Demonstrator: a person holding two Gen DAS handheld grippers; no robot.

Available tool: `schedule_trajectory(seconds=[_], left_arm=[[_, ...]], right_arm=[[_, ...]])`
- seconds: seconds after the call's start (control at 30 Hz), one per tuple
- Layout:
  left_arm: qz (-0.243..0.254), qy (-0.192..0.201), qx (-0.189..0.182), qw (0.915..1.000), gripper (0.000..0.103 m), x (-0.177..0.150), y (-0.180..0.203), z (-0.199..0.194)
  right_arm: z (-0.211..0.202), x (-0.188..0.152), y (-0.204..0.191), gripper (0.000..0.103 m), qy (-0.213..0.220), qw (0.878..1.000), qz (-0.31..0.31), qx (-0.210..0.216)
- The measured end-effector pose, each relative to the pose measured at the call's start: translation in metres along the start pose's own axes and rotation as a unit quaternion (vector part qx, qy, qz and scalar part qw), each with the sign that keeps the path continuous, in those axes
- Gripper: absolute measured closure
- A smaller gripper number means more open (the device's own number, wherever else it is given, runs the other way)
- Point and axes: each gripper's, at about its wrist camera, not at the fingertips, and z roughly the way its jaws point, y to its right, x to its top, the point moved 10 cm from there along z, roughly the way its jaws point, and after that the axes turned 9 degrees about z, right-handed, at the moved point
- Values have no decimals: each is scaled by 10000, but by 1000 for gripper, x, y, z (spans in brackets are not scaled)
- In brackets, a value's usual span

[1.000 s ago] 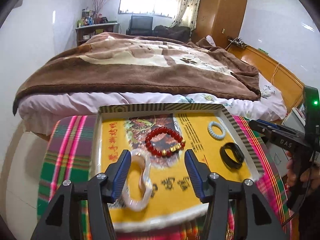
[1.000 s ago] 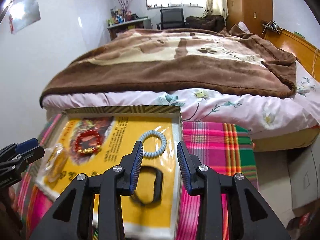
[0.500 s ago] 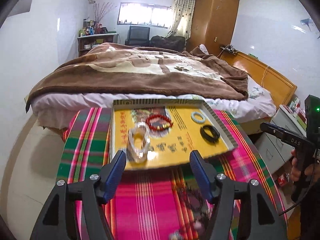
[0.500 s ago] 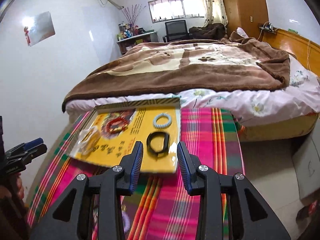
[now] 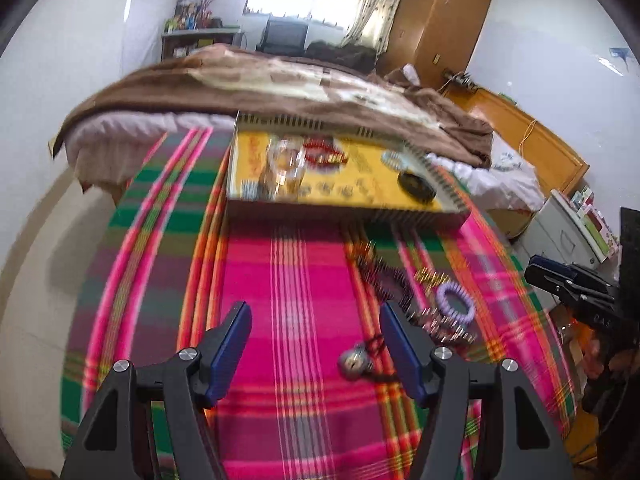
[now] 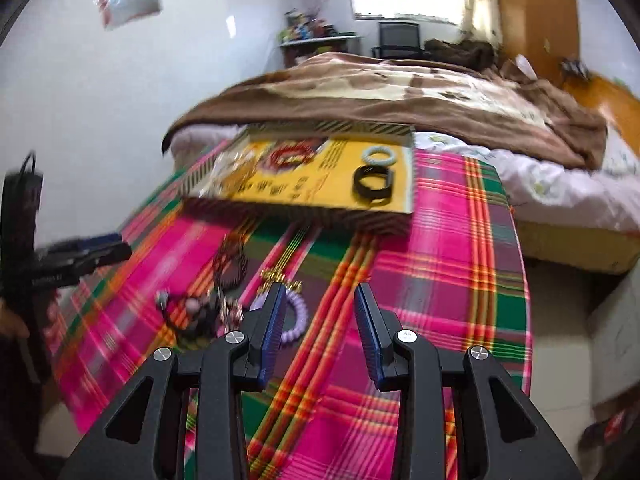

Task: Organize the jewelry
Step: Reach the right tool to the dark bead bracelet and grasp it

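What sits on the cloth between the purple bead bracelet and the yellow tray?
In both wrist views, a gold-coloured chain and a dark beaded strand lie between the purple bead bracelet and the yellow tray; beyond them, bare plaid cloth.

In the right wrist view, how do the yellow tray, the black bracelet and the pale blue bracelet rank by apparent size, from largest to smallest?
1. Yellow tray, by far the largest.
2. Black bracelet.
3. Pale blue bracelet, a little smaller; it lies farther from the camera, so its true size against the black one is unsure.
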Motion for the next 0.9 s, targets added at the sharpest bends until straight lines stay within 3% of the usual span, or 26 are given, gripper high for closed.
schedule_trajectory(seconds=[0.23, 0.5, 0.67, 0.9], left_arm=[[137, -352, -242, 9990, 37, -25, 11, 21], [328, -487, -231, 9980, 37, -32, 22, 35], [572, -555, -79, 9968, 37, -34, 28, 37], [767, -645, -6, 9950, 37, -36, 37, 39]], right_arm=[[28, -15, -40, 67, -278, 9986, -228, 391], [41, -22, -56, 67, -452, 9967, -599, 315], [52, -29, -62, 88, -694, 9932, -911, 210], [65, -36, -68, 88, -965, 9889, -1088, 308]])
